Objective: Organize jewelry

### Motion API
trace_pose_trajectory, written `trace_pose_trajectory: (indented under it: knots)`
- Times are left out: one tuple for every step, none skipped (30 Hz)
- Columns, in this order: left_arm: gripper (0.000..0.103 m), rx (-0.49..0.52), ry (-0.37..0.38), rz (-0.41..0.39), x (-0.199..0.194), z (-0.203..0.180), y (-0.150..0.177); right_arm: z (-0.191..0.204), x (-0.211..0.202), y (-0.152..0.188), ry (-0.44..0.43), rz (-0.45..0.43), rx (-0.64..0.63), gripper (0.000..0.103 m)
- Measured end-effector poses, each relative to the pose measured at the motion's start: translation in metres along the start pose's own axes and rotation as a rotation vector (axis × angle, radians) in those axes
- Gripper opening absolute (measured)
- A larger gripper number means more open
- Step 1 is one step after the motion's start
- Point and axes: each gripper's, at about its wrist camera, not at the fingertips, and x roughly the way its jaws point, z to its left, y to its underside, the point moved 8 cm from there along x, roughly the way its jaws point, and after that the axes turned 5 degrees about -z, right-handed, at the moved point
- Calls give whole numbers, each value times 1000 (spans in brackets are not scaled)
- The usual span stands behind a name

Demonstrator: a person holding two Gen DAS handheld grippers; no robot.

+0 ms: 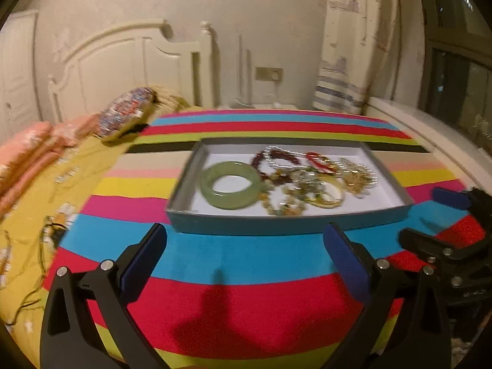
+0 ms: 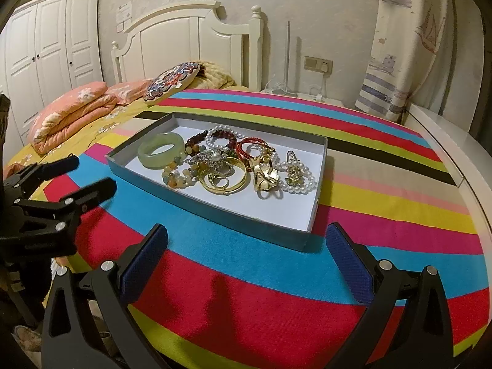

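A shallow grey box [image 1: 246, 224] [image 2: 215, 212] with a white floor lies on the striped cloth. In it are a green jade bangle [image 1: 230, 189] [image 2: 161, 150], dark red bead bracelets [image 2: 196, 140], a red cord bracelet [image 2: 246, 147], pearl strands [image 2: 299, 178], a gold bangle [image 2: 223, 181] and gold pieces [image 2: 264, 173], heaped together. My left gripper [image 1: 246, 264] is open and empty, just in front of the box. My right gripper [image 2: 247, 264] is open and empty, near the box's front right corner. Each gripper shows in the other's view: the right one [image 1: 436, 218], the left one [image 2: 83, 181].
The striped cloth [image 2: 246, 307] covers a bed with a yellow sheet [image 1: 46, 184]. Pink folded quilts [image 2: 70, 113] and a round patterned cushion [image 2: 173, 81] lie at the head end, by a white headboard [image 2: 187, 37]. A windowsill [image 2: 455, 141] runs along the right.
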Motion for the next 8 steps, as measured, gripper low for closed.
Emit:
trace_pose_trajectory:
  knots:
    - [101, 9, -1, 5, 1, 0, 1, 1, 1, 1, -2, 3, 1, 99]
    - [101, 13, 6, 20, 4, -1, 2, 1, 2, 1, -4, 7, 2, 99]
    - [101, 16, 8, 45, 7, -1, 4, 1, 3, 3, -7, 13, 1, 99]
    - [101, 17, 6, 67, 9, 0, 7, 2, 5, 4, -9, 19, -1, 99]
    - [101, 16, 3, 83, 10, 2, 9, 2, 6, 5, -11, 25, -4, 99]
    - [101, 8, -5, 107, 11, 5, 12, 4, 7, 7, -15, 34, -7, 99]
    - [101, -4, -3, 135, 13, 9, 16, 5, 8, 9, -19, 44, -9, 99]
    - [101, -17, 10, 167, 16, 12, 19, 6, 10, 11, -22, 54, -12, 99]
